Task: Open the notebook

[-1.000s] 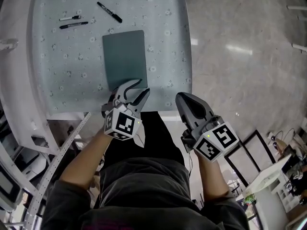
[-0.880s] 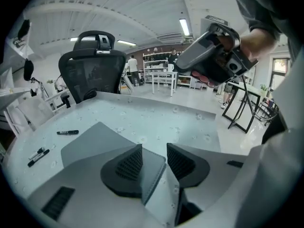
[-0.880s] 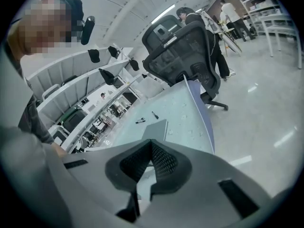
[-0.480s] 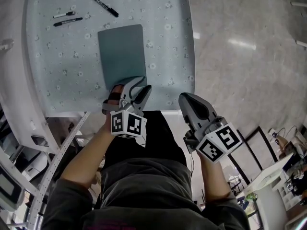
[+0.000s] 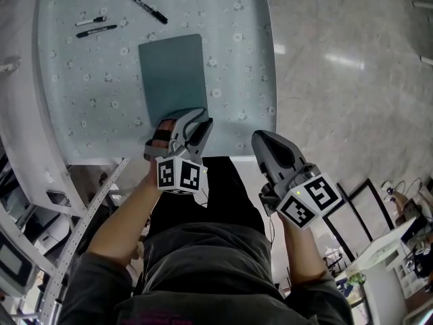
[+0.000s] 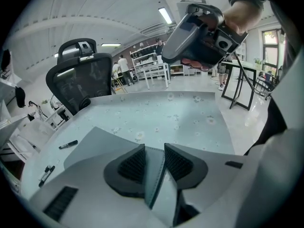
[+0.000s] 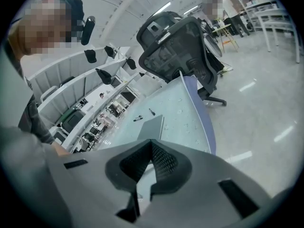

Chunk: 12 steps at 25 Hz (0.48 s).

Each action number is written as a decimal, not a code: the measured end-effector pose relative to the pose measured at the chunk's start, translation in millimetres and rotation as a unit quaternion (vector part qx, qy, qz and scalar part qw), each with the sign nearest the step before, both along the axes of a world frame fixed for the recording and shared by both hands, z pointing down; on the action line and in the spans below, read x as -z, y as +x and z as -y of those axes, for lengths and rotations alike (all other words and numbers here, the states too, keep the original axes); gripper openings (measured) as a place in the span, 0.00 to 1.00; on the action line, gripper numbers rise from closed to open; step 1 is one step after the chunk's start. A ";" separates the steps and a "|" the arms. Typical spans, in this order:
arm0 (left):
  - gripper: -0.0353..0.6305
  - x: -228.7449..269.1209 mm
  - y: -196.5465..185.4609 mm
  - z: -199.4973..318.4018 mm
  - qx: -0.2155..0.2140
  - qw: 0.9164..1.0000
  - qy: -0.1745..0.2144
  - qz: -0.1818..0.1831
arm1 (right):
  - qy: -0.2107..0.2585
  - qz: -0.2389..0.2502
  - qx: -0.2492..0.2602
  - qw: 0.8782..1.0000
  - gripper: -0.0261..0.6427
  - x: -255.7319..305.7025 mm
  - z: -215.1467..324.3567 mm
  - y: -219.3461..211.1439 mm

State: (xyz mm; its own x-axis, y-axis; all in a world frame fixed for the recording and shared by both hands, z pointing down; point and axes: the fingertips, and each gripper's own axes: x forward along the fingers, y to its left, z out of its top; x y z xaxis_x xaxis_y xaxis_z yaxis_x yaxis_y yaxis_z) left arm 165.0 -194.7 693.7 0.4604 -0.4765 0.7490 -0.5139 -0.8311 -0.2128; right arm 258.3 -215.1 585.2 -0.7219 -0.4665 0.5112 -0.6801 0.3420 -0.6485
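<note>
A closed grey-green notebook (image 5: 172,73) lies flat on the flowered table (image 5: 88,114), its short edge toward me. My left gripper (image 5: 191,117) is down at that near edge. In the left gripper view the notebook's (image 6: 95,144) edge runs through the gap of the left gripper (image 6: 155,151). Its jaws have just been closing and the pads stand a little apart, neither visibly pressing. My right gripper (image 5: 260,137) hangs off the table's near right corner, shut and empty. In the right gripper view the notebook (image 7: 149,126) lies ahead of the right gripper (image 7: 151,144).
Three markers lie beyond the notebook: a black one (image 5: 149,9) and two to its left (image 5: 95,31) (image 5: 89,20). An office chair (image 6: 80,75) stands at the table's far side. Shiny floor (image 5: 338,80) runs along the table's right edge, and shelving sits at the left.
The left gripper has sunk onto the notebook's near edge and rolled a little, and its jaws have narrowed. The right gripper has stayed put.
</note>
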 end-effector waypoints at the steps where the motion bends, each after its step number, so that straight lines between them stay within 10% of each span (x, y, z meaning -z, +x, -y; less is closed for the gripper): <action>1: 0.24 1.1 0.4 -0.6 -0.001 1.000 -0.001 -0.004 | 0.000 0.000 0.000 1.000 0.04 0.2 -0.1 0.1; 12: 0.07 23.4 -0.9 -1.6 0.022 0.998 -0.015 -0.062 | 0.006 0.008 0.007 1.000 0.04 4.2 2.5 -10.9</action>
